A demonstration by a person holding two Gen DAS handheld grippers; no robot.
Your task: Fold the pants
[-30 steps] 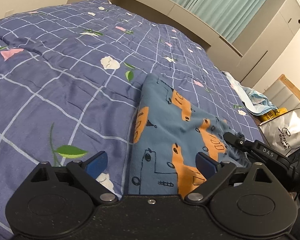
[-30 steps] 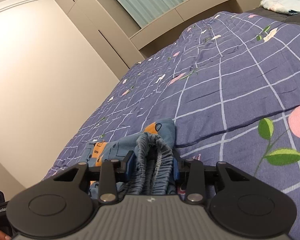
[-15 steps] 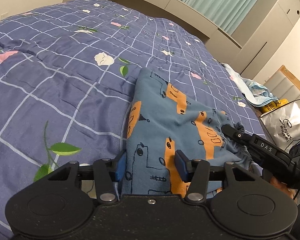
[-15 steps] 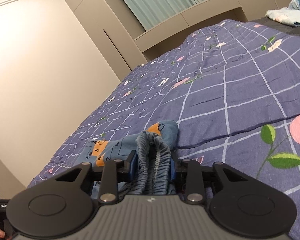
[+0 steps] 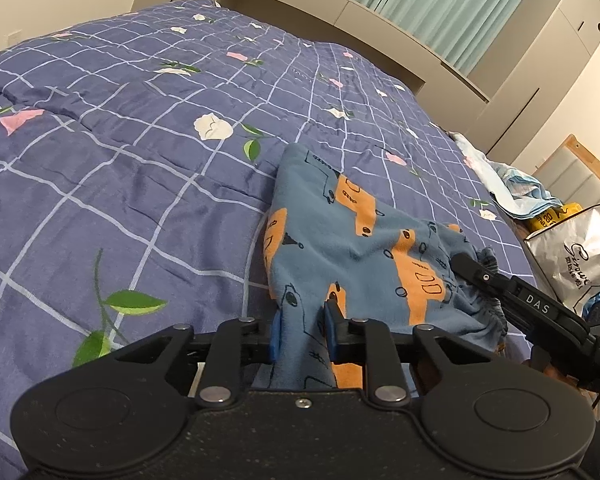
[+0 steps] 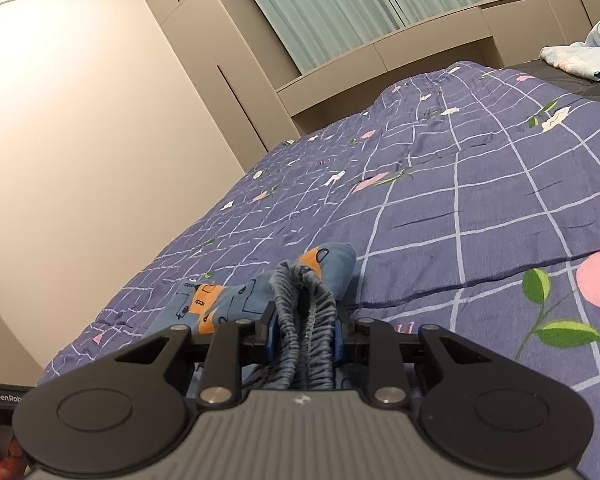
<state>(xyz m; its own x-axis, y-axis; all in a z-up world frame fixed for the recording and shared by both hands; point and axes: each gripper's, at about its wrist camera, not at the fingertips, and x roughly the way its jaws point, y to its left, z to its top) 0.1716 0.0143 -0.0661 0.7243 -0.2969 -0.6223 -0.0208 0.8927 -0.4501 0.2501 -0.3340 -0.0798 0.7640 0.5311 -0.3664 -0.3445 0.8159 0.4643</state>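
Small blue pants (image 5: pixel 340 236) with orange print lie on the purple checked bedspread (image 5: pixel 140 160). My left gripper (image 5: pixel 302 332) is shut on the near edge of the pants, fabric bunched between its blue pads. My right gripper (image 6: pixel 304 332) is shut on the gathered elastic waistband (image 6: pixel 304 304); the rest of the pants (image 6: pixel 220 300) trails off to the left. The right gripper (image 5: pixel 520 304) also shows in the left wrist view, at the pants' right end.
A pale blue cloth pile (image 5: pixel 512 188) lies at the bed's right edge, also in the right wrist view (image 6: pixel 580 56). A white plastic bag (image 5: pixel 580 252) stands beside the bed. A headboard shelf (image 5: pixel 340 12) and curtains lie beyond.
My left gripper went from wide open to shut on the pants' near edge. Both grippers have lifted slightly; the right one has kept its hold on the waistband.
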